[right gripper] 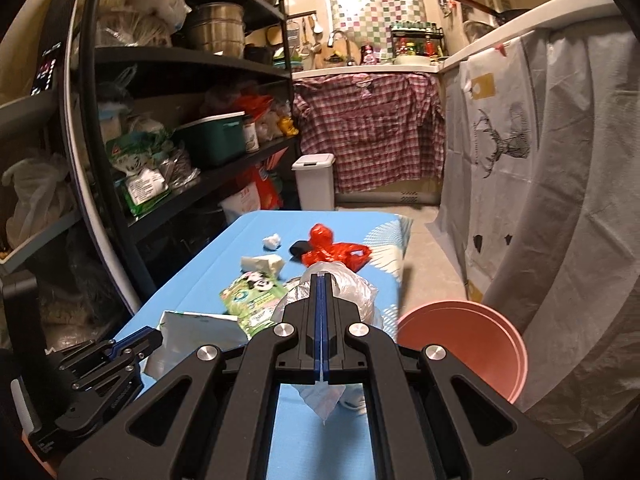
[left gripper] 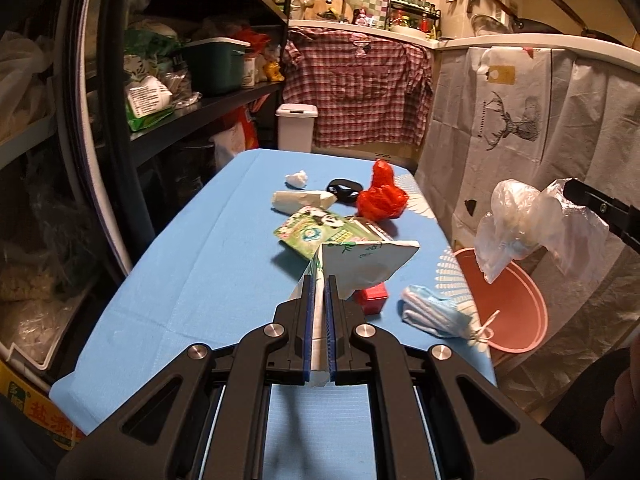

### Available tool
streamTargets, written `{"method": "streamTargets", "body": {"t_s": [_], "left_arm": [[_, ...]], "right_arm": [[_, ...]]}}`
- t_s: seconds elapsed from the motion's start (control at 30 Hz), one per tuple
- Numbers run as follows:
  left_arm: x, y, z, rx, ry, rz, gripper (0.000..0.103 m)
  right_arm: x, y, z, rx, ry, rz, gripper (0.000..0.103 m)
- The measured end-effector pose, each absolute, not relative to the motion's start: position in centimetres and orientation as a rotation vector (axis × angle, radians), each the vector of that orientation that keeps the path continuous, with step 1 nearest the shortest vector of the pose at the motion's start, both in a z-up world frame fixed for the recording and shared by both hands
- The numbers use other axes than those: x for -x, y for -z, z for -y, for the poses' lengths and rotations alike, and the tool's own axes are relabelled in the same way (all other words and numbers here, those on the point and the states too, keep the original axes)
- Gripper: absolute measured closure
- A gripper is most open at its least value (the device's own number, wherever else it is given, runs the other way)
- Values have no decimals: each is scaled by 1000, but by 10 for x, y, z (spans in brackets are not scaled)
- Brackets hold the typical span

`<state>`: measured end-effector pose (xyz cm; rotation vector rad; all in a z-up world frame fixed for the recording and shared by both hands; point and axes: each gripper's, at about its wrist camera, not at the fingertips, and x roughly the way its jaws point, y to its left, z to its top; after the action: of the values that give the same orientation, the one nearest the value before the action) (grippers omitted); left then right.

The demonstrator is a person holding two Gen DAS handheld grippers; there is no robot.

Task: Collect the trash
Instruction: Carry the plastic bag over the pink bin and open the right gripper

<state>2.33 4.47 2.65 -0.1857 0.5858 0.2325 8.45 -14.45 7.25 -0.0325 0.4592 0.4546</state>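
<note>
Left gripper (left gripper: 319,280): clenched on a flattened white carton (left gripper: 368,264), held above the blue table (left gripper: 200,264).
Right gripper (right gripper: 322,280): clamped on a clear plastic bag (right gripper: 352,292).
Risk: the thin bag could slip out; the carton, gripped at one corner, could swing.
Remaining: green panda wrapper (left gripper: 320,232), red bag (left gripper: 380,196), face mask (left gripper: 434,314), tissue (left gripper: 297,178).
Pink basin (left gripper: 516,300) beside the table, unobstructed.

Clear plastic bag (right gripper: 352,292) between closed jaws.
</note>
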Motion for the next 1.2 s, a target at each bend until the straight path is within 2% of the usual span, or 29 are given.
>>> {"method": "streamTargets", "body": {"t_s": [0.57,1.2], "left_arm": [[-72,-49,1,158,-67,-622,98],[-176,-46,87,79,221,-668,98]], "right_arm": [[-117,-81,214,-32,-323,-462,103],[-170,-49,272,-101,-176,-531,103]]}}
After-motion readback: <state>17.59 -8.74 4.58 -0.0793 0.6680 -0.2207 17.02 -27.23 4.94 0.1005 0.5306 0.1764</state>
